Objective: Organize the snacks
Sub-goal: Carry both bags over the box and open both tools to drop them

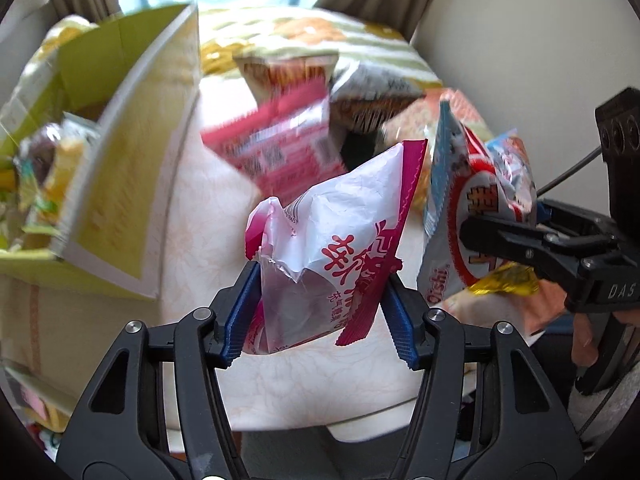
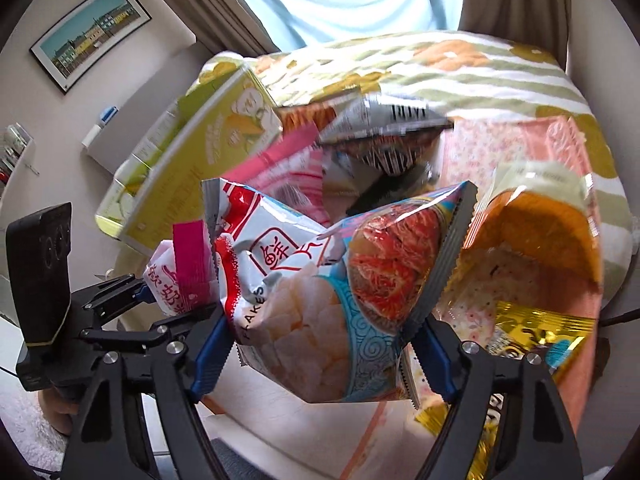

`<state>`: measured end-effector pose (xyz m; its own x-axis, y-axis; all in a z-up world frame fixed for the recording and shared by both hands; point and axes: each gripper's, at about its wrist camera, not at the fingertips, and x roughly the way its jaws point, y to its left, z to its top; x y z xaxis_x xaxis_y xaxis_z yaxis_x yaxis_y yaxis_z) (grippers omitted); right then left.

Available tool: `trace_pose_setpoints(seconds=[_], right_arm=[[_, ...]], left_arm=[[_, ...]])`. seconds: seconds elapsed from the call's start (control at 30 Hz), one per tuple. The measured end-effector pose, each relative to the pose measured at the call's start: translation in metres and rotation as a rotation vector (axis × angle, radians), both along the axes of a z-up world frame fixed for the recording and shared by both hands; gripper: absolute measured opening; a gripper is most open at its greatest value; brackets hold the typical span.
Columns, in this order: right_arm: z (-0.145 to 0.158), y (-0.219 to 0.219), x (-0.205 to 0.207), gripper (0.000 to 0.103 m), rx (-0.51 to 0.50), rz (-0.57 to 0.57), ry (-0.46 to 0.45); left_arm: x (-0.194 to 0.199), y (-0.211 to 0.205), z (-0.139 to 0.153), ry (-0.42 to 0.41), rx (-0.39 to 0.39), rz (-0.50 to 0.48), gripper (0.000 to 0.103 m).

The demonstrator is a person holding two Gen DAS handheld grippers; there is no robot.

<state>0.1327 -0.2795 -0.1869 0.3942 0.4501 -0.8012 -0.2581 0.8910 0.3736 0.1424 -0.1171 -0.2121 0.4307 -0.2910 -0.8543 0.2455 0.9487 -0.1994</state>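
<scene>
L gripper (image 1: pixel 320 308) clamping white/magenta snack bag (image 1: pixel 340 232), holding it up off bed, blue pads pressing both sides. R gripper (image 2: pixel 320 344) gripping shrimp-flakes bag (image 2: pixel 320 292) by lower part, also lifted. Two bags hanging just beside each other. Yellow-green box (image 1: pixel 120 184) sitting to L, flaps open, snacks inside. More packets incl pink one (image 1: pixel 280 140) lying on floral bedding (image 2: pixel 460 68) behind. Orange bag (image 2: pixel 532 240) to R of flakes bag.

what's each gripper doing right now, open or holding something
Left gripper: shut on the white and magenta plastic snack packet.
Right gripper: shut on the blue, red and white prawn flakes bag.
</scene>
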Motion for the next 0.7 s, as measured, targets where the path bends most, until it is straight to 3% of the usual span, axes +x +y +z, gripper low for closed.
trace_pose_setpoints(seconds=[0.27,0.53,0.7], right_arm=[[0.054,0.005,0.003,0.078,0.018,0.018,-0.054],[0.095,0.039,0.032,0.078,0.0,0.017,-0.137],[0.108,0.082,0.064,0.078,0.008,-0.008,-0.161]], left_arm=[[0.002,0.018,0.068,-0.108,-0.011,0.051,0.055],[0.038,0.079,0.122,-0.212,-0.012,0.112,0.055],[0.074,0.132,0.138,-0.251,0.007,0.138,0.055]])
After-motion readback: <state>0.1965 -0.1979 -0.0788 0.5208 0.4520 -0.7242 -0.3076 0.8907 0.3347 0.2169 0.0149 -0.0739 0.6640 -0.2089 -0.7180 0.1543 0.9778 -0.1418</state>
